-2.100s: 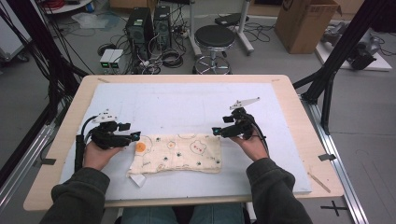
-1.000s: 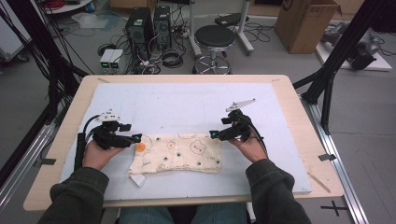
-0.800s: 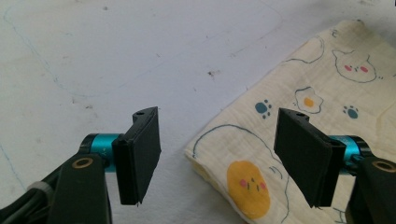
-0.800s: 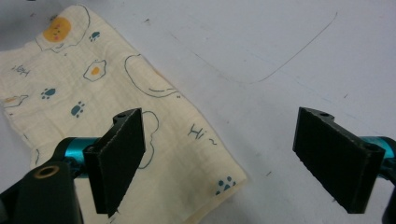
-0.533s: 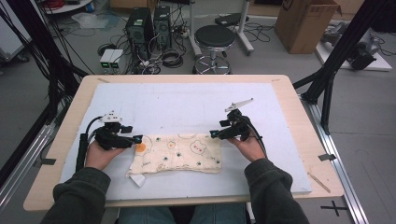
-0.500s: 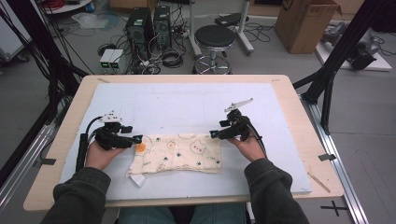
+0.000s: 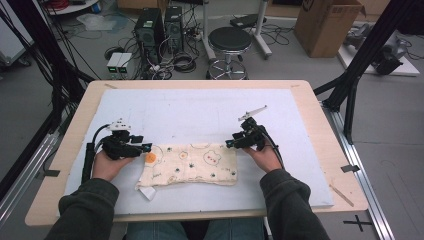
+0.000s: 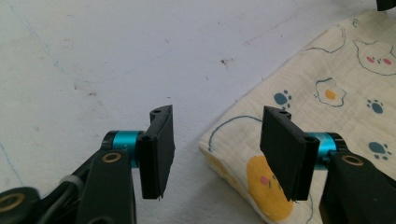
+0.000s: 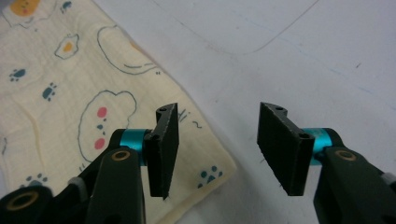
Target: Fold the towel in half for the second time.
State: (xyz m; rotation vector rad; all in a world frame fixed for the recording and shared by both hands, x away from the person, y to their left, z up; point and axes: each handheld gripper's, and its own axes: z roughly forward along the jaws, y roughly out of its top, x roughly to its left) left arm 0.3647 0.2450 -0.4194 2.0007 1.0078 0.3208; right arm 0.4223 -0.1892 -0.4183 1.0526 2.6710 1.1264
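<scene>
While your one cream, animal-printed cotton cloth (image 7: pixel 189 164) lies flat on the white tabletop (image 7: pixel 200 112), each far corner sits between a tool's jaws. Your left tool (image 8: pixel 215 147) and right tool (image 9: pixel 217 149), two altogether, have just been closing yet stand apart, gripping nothing.

Wooden table (image 7: pixel 320 130), pale, rectangular, bare along its edges. Covered over most of the top by a white mat (image 7: pixel 200 112), scuffed and faintly marked with thin blue lines. On the mat, near the front edge: a folded cream cloth (image 7: pixel 192 162), printed with bears, fried eggs and paw prints, lying flat, long side across the table. A white tag sticking out at its front left corner (image 7: pixel 146 193). On the bare wood at the front right, a thin wooden stick (image 7: pixel 341 195), lying aslant beside the mat.
</scene>
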